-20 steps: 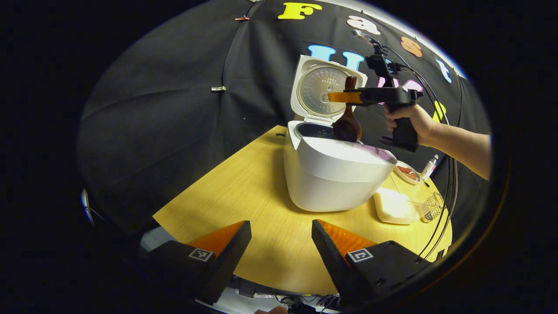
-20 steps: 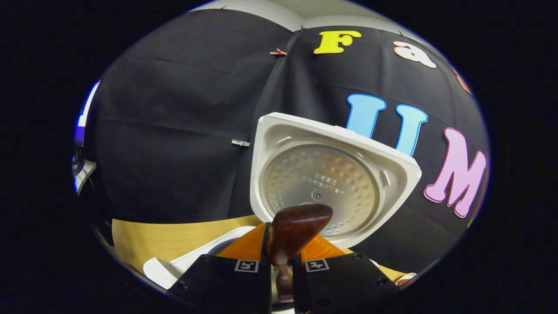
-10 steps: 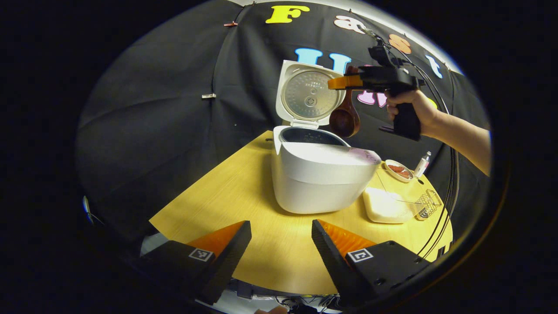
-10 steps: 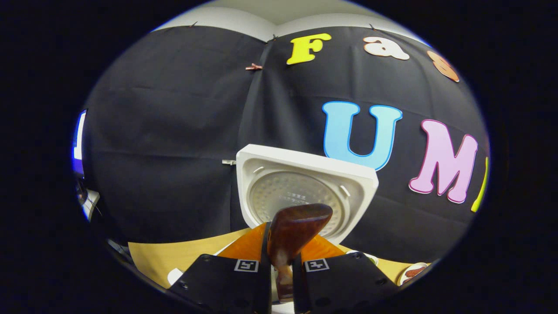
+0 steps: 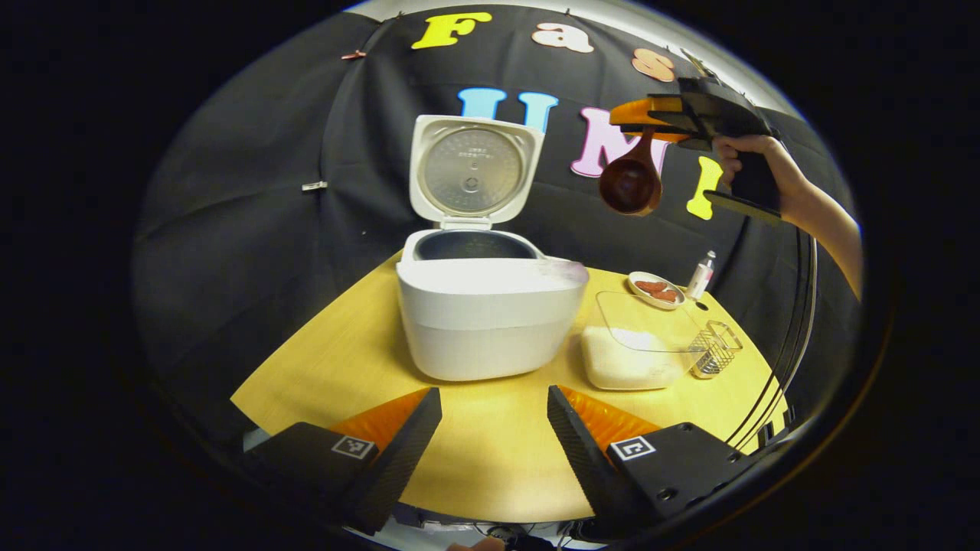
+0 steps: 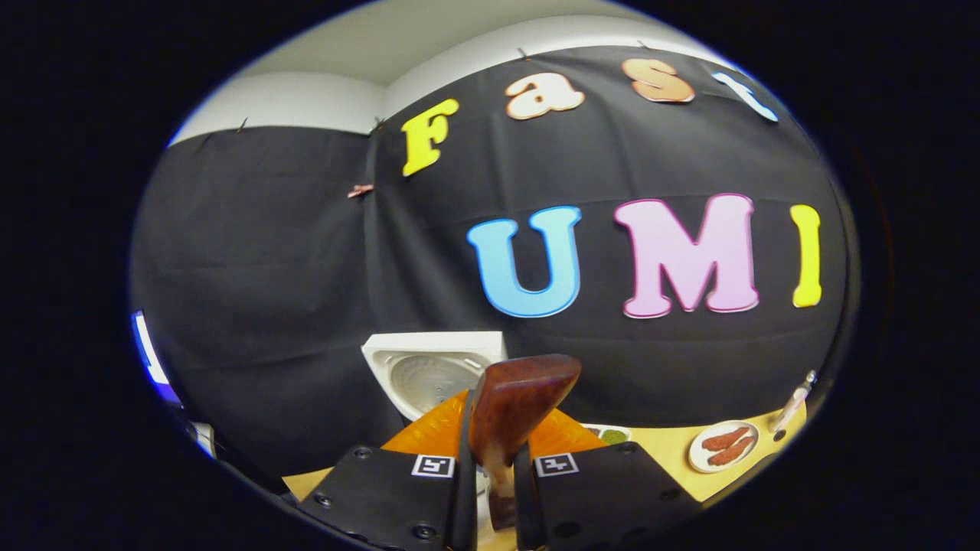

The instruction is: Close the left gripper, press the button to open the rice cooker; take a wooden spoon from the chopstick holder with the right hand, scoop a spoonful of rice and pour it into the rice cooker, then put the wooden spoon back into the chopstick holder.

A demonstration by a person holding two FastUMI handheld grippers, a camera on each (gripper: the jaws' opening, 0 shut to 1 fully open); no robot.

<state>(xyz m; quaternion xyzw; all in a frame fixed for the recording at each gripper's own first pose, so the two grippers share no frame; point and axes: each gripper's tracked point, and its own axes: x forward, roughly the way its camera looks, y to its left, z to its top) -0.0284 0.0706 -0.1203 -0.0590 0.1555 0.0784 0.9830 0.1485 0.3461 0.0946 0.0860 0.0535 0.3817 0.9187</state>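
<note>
Wooden spoon [image 5: 630, 182], dark brown with a round bowl, hangs bowl-down from the right gripper [image 5: 651, 122], high above the yellow wood-grain table [image 5: 490, 451] and to the right of the white rice cooker [image 5: 490, 310]. In the right gripper view, both fingers press on the spoon handle [image 6: 509, 428], which stands up between the closed jaws of the right gripper [image 6: 491, 478]. The cooker lid [image 5: 475, 170] stands upright and open. The left gripper [image 5: 494, 428] hovers near the table's front edge, jaws apart and empty. A clear container of white rice [image 5: 632, 356] sits just beside a wire chopstick holder [image 5: 713, 350].
</note>
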